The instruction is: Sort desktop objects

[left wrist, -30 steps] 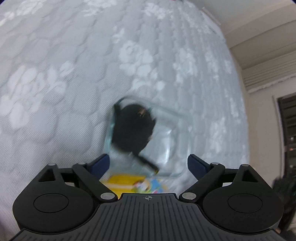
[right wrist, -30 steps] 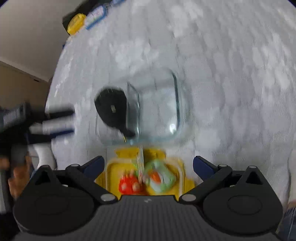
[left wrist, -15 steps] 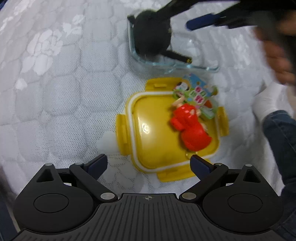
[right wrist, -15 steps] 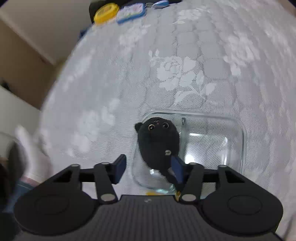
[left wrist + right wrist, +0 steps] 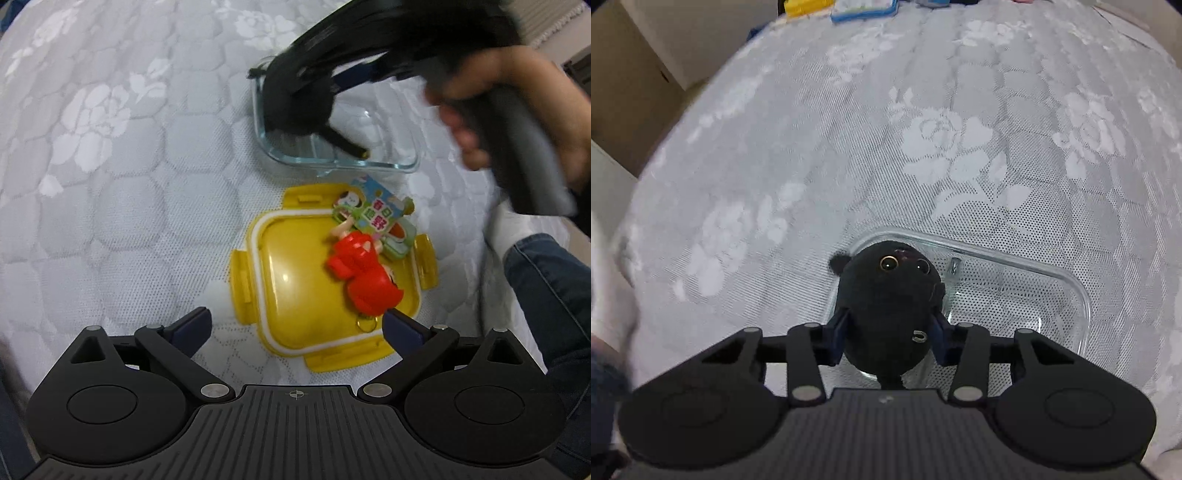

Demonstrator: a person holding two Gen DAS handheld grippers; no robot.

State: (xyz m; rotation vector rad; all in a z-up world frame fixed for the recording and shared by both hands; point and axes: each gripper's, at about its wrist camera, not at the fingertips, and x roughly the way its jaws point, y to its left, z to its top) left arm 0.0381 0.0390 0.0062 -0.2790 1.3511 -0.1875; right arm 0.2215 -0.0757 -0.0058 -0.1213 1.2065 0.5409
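Right wrist view: a small black plush toy (image 5: pixel 890 314) with round amber eyes sits at the near left end of a clear glass container (image 5: pixel 1071 295), which rests on a grey quilted mattress (image 5: pixel 923 129) patterned with white roses. The right tool (image 5: pixel 889 338) has its two blue pads on either flank of the toy, and its jaws are closing on the soft body, which already bulges a little between them. The rest of the container looks bare apart from a small metal piece near its far wall.

Left wrist view: the same black toy (image 5: pixel 299 99) shows in the glass container (image 5: pixel 369 162) beneath the other tool and the hand (image 5: pixel 517 107) that carries it, both blurred. Just nearer the camera lies a yellow lid (image 5: pixel 295 277) with side clips. On it rest a red plastic figure (image 5: pixel 362 273) and a small colourful printed packet (image 5: pixel 376 218), touching each other. The left tool (image 5: pixel 295 325) hovers over the lid's near edge with its jaws opening wide and nothing between them. A denim-clad leg (image 5: pixel 546 280) is at the right edge.

The step in hand appears to be gripping the plush toy. To do it well, the squeeze should be firm enough that the soft body cannot slip, and any lift should go straight up so the toy's trailing tail clears the glass wall without tipping the container.
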